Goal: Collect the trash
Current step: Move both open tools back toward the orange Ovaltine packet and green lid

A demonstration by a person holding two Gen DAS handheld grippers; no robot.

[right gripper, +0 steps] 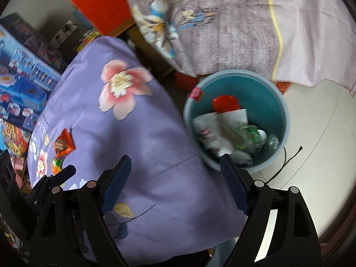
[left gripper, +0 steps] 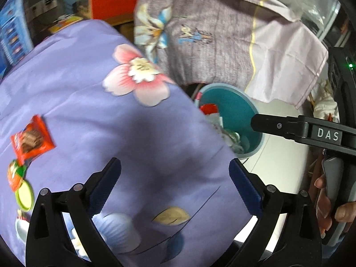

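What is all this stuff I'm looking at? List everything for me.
Bin: one, teal, on the pale floor beside the bed, holding cups and wrappers.
Snack packet: one, orange, lying on the bedcover.
Small orange and green wrapper: one, just below the packet.
Yellow-green lid: one, below that wrapper.
Bedcover: one, purple with flowers.
Grey cloth: one, flowered, hanging behind the bin.
Boxes: several, blue, far left.
Left gripper: black, open, empty.
Right gripper: black, open, empty.

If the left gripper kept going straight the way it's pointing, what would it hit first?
Most likely the purple floral cloth: the open left gripper frames bare fabric. The orange snack wrapper lies off to its left and the teal bin to its right. Depth is unclear.
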